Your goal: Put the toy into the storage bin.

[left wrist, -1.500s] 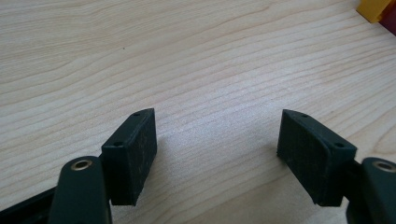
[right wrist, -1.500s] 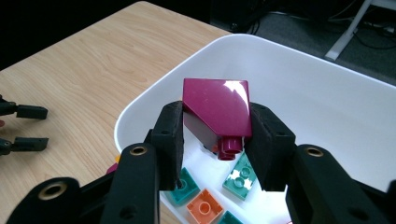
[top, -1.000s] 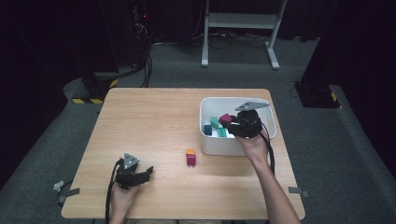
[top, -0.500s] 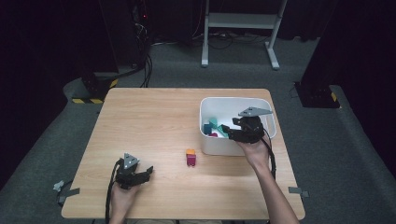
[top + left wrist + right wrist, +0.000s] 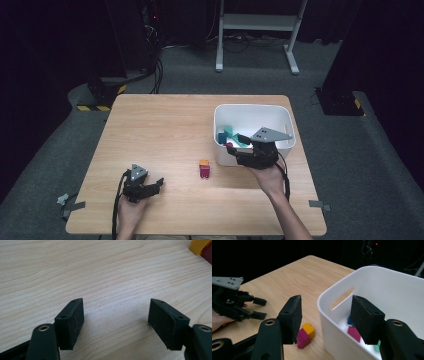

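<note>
Wooden table, blocks left of right gripper

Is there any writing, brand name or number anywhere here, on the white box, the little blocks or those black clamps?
None can be read.
White box: plain walls, no label.
Orange and magenta block: plain colours, no print.
Right gripper and left gripper: black, with plain grey plates, no markings legible.
Yellow and black stripes on the base at the table's far left: a warning pattern, no words.

Bright tabletop, dark surroundings, soft focus
</note>
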`<state>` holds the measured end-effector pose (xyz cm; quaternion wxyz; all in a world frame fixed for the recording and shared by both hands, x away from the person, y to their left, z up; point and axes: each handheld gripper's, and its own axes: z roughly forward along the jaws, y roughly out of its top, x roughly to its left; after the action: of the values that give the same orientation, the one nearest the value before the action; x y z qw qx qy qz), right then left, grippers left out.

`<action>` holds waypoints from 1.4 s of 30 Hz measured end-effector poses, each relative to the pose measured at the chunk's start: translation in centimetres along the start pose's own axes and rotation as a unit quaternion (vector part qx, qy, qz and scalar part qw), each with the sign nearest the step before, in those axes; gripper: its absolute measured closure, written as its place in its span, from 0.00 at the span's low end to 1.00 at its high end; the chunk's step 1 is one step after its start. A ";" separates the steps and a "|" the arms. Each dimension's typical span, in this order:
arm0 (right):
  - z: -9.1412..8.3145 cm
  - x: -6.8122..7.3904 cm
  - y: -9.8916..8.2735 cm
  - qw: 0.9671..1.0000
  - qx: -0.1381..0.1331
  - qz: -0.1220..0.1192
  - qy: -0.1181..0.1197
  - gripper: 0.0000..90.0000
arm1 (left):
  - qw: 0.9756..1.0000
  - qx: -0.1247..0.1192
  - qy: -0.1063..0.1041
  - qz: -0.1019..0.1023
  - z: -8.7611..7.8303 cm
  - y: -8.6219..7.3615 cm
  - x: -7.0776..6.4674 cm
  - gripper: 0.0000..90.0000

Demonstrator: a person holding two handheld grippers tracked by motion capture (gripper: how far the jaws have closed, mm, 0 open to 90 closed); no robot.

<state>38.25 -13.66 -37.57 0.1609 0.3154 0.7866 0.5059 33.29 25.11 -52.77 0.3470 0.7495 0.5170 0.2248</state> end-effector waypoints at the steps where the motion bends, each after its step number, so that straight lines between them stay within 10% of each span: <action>1: 0.1 0.4 -0.1 1.000 0.000 -0.004 0.003 0.48 | 1.000 0.001 0.003 0.004 0.0 0.0 -0.1 0.32; 16: 3.9 4.0 -4.6 0.999 0.030 -0.009 0.019 0.48 | 1.000 0.001 0.006 0.004 0.1 0.0 -0.2 0.32; 42: 8.5 4.3 -9.2 0.996 0.083 0.009 0.003 0.47 | 1.000 0.001 0.006 0.004 0.1 0.0 -0.2 0.32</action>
<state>36.77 -7.60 -49.26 0.1271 0.3330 0.8237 0.4411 33.26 24.88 -52.80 0.3419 0.7508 0.5162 0.2303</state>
